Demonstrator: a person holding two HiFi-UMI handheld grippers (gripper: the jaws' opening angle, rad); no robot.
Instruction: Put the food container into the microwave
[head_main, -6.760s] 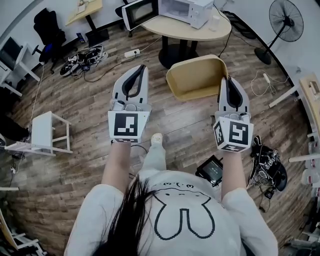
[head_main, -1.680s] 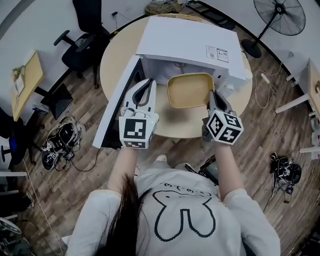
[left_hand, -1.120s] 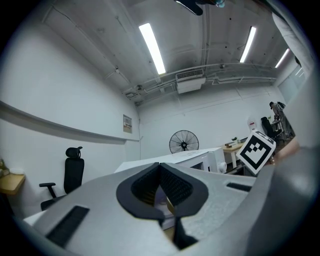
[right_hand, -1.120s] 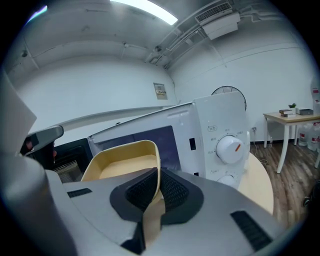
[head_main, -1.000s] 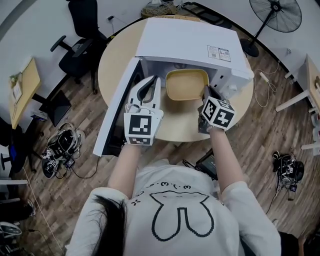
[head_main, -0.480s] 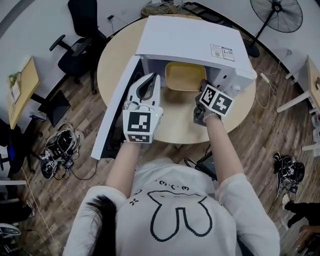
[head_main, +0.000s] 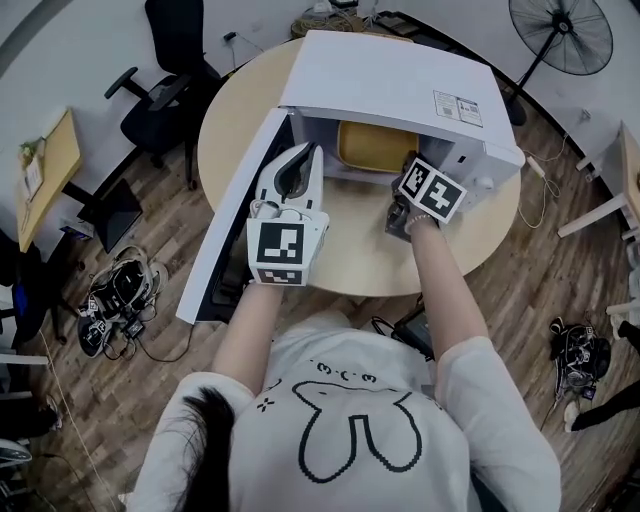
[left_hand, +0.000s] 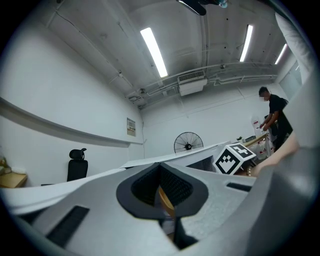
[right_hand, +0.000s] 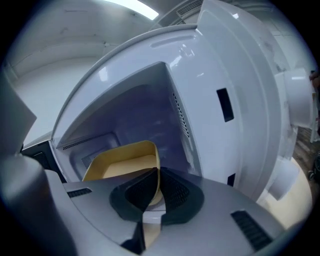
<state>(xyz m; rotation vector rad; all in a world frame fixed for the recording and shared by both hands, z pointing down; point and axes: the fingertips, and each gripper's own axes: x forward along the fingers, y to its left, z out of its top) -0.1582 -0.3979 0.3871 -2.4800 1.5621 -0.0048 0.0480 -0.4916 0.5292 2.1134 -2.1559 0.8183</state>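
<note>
The shallow yellow plastic food container (head_main: 372, 143) is inside the cavity of the boxy white microwave (head_main: 390, 85). The microwave sits on the round pale wooden table (head_main: 360, 255) with its white door (head_main: 232, 220) swung wide to the left. The right gripper (right_hand: 156, 173) has its jaws clamped on the container's right-hand wall, one jaw inside the rim and one outside. The left gripper (left_hand: 160, 169) hangs just in front of the opening on the door side, apart from the container. Its jaws are pressed together on nothing I can name. A tan sliver shows in the gap behind them, and I cannot tell what it is.

What worries me is that single grip. The container is carried by one wall only, so its free left side may sag, and I cannot tell whether the base rests on the oven floor. If the jaws let go while it hangs, it would probably drop and skid.

The right gripper also works close to the cavity's right wall and front frame. A careless push deeper or a crooked pull-out could knock the gripper on the frame, or drag the container back out with it. If the container is left too near the front, the door may not close on it.
</note>
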